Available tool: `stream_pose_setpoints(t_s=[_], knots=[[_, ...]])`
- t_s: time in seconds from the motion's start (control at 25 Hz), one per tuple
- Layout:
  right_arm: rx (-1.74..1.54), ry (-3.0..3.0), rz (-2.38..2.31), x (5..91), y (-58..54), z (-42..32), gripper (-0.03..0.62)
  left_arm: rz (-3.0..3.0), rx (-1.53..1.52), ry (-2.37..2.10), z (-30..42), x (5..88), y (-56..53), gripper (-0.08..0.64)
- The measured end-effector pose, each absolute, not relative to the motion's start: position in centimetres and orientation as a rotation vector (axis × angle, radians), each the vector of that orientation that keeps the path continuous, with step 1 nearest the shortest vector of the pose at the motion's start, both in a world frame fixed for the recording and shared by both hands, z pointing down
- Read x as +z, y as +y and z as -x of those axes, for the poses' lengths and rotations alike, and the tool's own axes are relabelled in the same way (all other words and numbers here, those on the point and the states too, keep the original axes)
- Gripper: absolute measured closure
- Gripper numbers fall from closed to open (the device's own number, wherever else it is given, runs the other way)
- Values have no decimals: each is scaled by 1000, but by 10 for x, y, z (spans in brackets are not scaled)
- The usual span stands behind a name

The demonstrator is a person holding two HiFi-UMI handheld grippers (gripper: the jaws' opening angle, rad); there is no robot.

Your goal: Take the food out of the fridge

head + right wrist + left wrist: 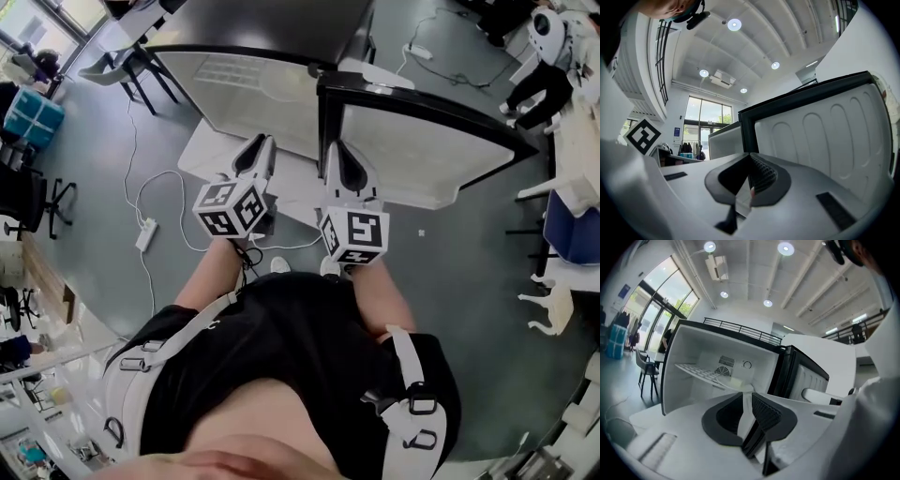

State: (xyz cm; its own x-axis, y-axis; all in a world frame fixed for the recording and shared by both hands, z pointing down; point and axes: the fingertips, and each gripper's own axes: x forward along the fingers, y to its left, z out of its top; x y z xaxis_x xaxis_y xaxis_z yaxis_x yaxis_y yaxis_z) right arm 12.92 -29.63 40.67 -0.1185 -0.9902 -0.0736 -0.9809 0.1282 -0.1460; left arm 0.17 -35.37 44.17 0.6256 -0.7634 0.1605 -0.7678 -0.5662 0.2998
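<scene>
The small white fridge [689, 352] stands wide open, with black trim round its body and its door [825, 136]. The door's white lining is moulded in long ribs. Inside, a wire shelf [698, 372] carries one pale, squarish block [736, 382]; what it is I cannot tell. The left tool [747, 397] points into the fridge, jaws slightly apart with nothing between them. The right tool [750, 158] faces the door, its tips together.

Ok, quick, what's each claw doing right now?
Left claw: slightly open, nothing in it.
Right claw: closed, empty.
</scene>
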Motion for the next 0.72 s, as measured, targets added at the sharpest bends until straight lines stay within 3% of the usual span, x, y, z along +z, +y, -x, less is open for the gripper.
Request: stream_pose_setpoints(t_s=[0.72], knots=[[-87,2129,2123,414,-279,-156,584,-1748,-469,-667,-10,461,-421,500]])
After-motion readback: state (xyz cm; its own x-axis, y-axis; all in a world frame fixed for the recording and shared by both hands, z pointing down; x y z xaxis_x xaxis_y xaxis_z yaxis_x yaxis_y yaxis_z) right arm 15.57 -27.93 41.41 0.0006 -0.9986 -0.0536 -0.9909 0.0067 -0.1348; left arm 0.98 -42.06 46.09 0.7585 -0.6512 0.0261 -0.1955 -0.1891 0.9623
